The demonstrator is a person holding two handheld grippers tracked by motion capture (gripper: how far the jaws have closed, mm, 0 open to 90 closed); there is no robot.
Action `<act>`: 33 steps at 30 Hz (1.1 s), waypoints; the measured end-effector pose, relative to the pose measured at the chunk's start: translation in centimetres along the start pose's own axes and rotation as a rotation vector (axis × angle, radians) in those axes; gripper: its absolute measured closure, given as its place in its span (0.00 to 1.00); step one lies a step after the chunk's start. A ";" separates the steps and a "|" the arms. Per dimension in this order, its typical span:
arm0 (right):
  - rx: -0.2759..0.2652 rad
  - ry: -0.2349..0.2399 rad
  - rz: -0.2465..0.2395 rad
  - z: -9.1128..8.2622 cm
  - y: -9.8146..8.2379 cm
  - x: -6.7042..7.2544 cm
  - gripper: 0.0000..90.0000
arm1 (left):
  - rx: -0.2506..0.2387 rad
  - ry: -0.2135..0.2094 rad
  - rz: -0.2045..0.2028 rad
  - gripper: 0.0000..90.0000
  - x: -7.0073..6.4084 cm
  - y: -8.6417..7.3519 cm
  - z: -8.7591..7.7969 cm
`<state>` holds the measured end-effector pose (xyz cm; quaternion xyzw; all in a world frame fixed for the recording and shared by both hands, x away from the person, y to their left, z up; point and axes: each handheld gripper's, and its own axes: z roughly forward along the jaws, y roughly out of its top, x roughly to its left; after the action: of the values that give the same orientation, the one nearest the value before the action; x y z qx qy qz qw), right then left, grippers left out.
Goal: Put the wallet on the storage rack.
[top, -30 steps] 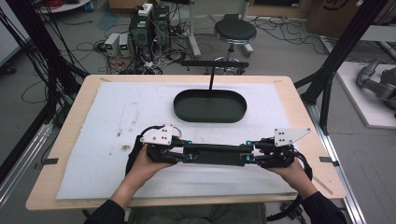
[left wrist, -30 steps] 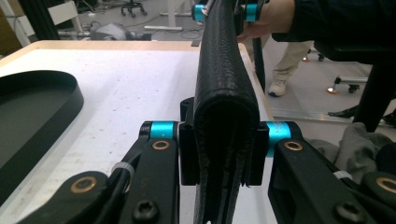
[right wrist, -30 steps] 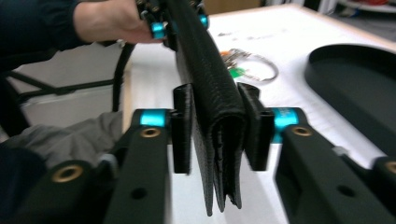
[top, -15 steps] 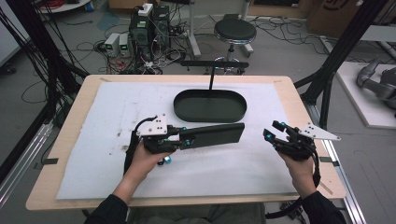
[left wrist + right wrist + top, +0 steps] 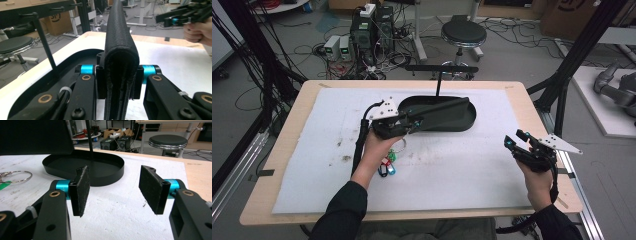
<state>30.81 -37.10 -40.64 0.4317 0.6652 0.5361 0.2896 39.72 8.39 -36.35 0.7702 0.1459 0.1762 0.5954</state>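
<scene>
Case held over the tray, right gripper free

Case (image 5: 439, 111), long, black and flat, is clamped at one end in the left gripper (image 5: 411, 121); the left gripper view shows both pads pressed against its sides, with the case (image 5: 121, 57) standing on edge between them and stretching away. In the high view it reaches out level from the gripper across the oval black tray (image 5: 462, 120) near the far edge of the white mat (image 5: 452, 170). The left hand (image 5: 379, 145) grips from below and behind, forearm coming up from the near edge of the table (image 5: 522, 87), wrist bent so the gripper points to the right. Keys (image 5: 387, 164) on a ring lie on the mat just beside that wrist.

The right gripper (image 5: 518, 141) is well apart, near the right edge of the mat, pointing up-left. Its jaws have just been opening; they now stand apart with nothing between them, and its own view shows the bare pads (image 5: 81, 190) facing the tray (image 5: 110, 178). The right hand (image 5: 537, 170) holds it low above the mat.
</scene>
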 end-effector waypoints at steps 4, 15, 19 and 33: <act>0.001 -0.005 -0.001 0.0 -0.1 0.0 0.47 | 0.011 0.000 0.004 0.82 0.7 0.1 0.8; 0.000 0.001 0.005 0.1 -0.3 -0.4 0.47 | -0.010 0.045 -0.025 0.82 3.3 -0.7 4.1; 0.001 0.011 0.003 0.1 -0.3 -0.3 0.47 | 0.016 0.060 -0.029 0.82 3.9 -1.2 5.0; -0.017 0.005 0.000 0.0 -0.3 -0.3 0.49 | 0.060 0.103 -0.051 0.82 5.8 -3.5 7.2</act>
<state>30.89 -37.41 -41.00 0.4279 0.6614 0.5427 0.2915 48.06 5.53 -40.86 0.7736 0.2009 0.1959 0.5682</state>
